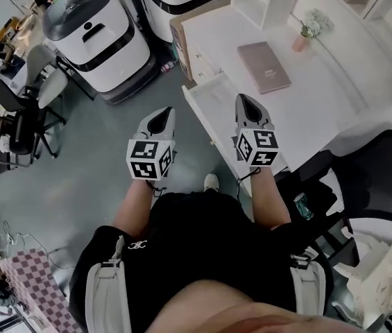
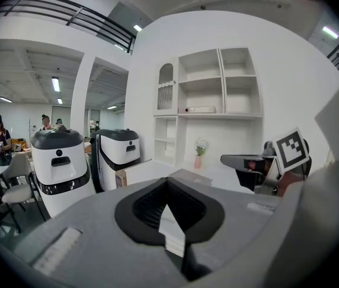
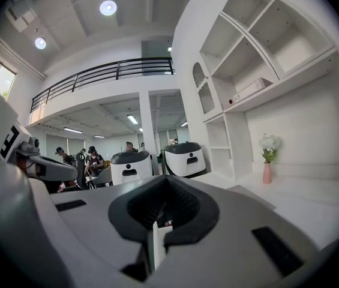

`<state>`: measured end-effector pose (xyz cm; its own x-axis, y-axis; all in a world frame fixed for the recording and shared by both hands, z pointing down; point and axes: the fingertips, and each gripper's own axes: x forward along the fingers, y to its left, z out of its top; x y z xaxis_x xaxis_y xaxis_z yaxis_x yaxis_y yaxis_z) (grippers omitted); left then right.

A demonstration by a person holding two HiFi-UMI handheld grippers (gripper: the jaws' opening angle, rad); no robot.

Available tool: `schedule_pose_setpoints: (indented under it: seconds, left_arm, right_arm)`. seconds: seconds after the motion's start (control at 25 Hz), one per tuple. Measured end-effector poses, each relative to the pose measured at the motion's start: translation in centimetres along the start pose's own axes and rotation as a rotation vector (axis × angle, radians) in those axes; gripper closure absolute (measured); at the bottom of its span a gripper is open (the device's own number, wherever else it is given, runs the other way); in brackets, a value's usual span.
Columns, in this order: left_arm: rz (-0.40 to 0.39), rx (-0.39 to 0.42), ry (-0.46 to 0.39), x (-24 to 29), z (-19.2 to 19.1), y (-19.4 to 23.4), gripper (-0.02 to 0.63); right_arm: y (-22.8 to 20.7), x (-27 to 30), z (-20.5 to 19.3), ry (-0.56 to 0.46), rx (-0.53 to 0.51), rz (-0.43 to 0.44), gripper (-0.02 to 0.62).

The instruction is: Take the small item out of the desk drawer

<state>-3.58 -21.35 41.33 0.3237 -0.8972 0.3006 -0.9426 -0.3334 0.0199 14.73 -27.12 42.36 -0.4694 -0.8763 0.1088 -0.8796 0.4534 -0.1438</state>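
At the front edge of the counter (image 1: 313,82), the open drawer (image 1: 213,97) is sitting just beside the right tool (image 1: 245,101), the nearer one; both it and the left tool (image 1: 162,114) are holding jaws pressed together, empty; small item isn't showing

Bright, even light from ceiling lamps (image 3: 108,7); both gripper views bulge fisheye-like, with dark vignetted edges.

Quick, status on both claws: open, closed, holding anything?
Left claw: closed, holding nothing.
Right claw: closed, holding nothing.
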Motion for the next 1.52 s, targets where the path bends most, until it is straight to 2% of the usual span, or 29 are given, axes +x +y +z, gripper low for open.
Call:
schedule_pose_setpoints:
  seconds: [0.28, 0.64, 0.68, 0.8, 0.88, 1.16, 1.52]
  left_arm:
    - [0.033, -0.016, -0.007, 1.3, 0.0, 1.9, 0.592]
    - [-0.014, -0.038, -0.008, 4.4, -0.2, 4.4, 0.592]
    - [-0.016, -0.043, -0.008, 4.7, -0.2, 4.8, 0.592]
    - [-0.030, -0.051, -0.011, 5.8, 0.0, 5.8, 0.592]
    - [-0.043, -0.052, -0.011, 6.6, 0.1, 6.3, 0.592]
    - [-0.052, -0.057, -0.005, 7.7, 0.3, 8.8, 0.592]
    - [-0.032, -0.088, 0.019, 8.5, -0.9, 11.3, 0.592]
  right_arm:
    - [-1.1, 2.2, -1.0, 0.028, -0.005, 0.008, 0.598]
    - [-1.7, 6.5, -3.4, 0.160, -0.101, -0.003, 0.597]
    - [-1.6, 6.9, -3.8, 0.179, -0.109, 0.008, 0.587]
    - [-1.3, 8.5, -5.3, 0.241, -0.124, 0.047, 0.497]
    - [-1.4, 9.7, -6.2, 0.279, -0.131, 0.055, 0.466]
    - [-0.2, 13.3, -9.9, 0.404, -0.171, 0.111, 0.433]
    - [0.9, 16.5, -16.2, 0.562, -0.257, 0.192, 0.423]
